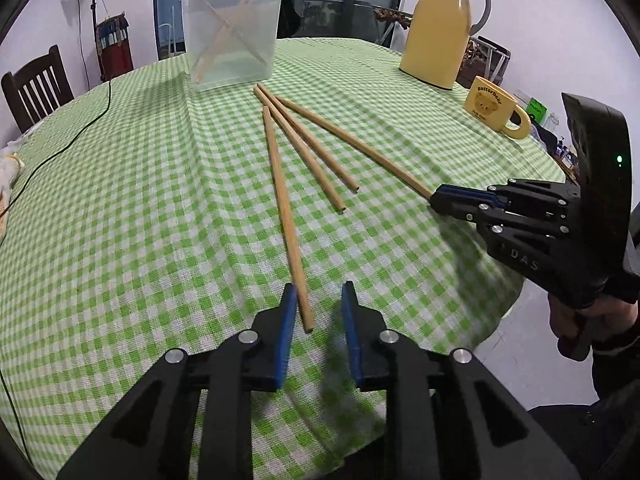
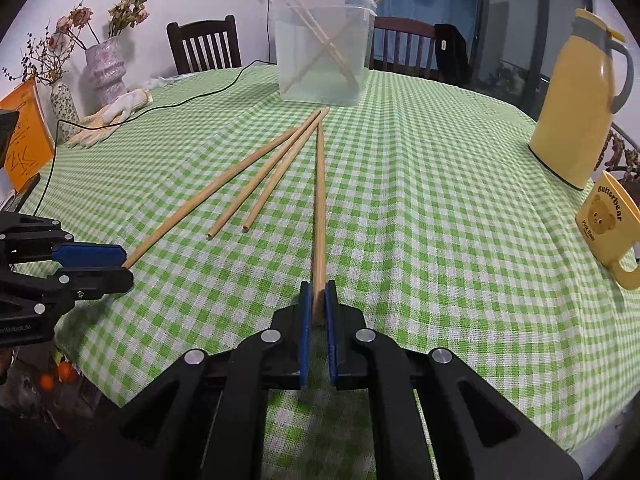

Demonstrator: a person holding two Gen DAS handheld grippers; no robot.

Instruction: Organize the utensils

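Note:
Several wooden chopsticks lie fanned on the green checked tablecloth (image 1: pixel 160 200). My left gripper (image 1: pixel 318 292) is open; the near end of one chopstick (image 1: pixel 284 208) lies between its blue pads, against the left pad and apart from the right one. My right gripper (image 1: pixel 434 200) is shut on the end of another chopstick (image 1: pixel 352 144), which rests on the cloth. The right wrist view shows this grip up close, right gripper (image 2: pixel 319 286) on chopstick (image 2: pixel 320 200), with the left gripper (image 2: pixel 124 266) at the left. Two loose chopsticks (image 1: pixel 304 148) lie between them. A clear plastic tub (image 1: pixel 232 36) at the far side holds several chopsticks.
A yellow thermos jug (image 1: pixel 436 28) and a yellow bear mug (image 1: pixel 494 108) stand at the right near the table edge. A black cable (image 1: pixel 80 128) runs across the left side. Work gloves (image 2: pixel 108 120), vases and an orange book sit far left. Chairs stand behind the table.

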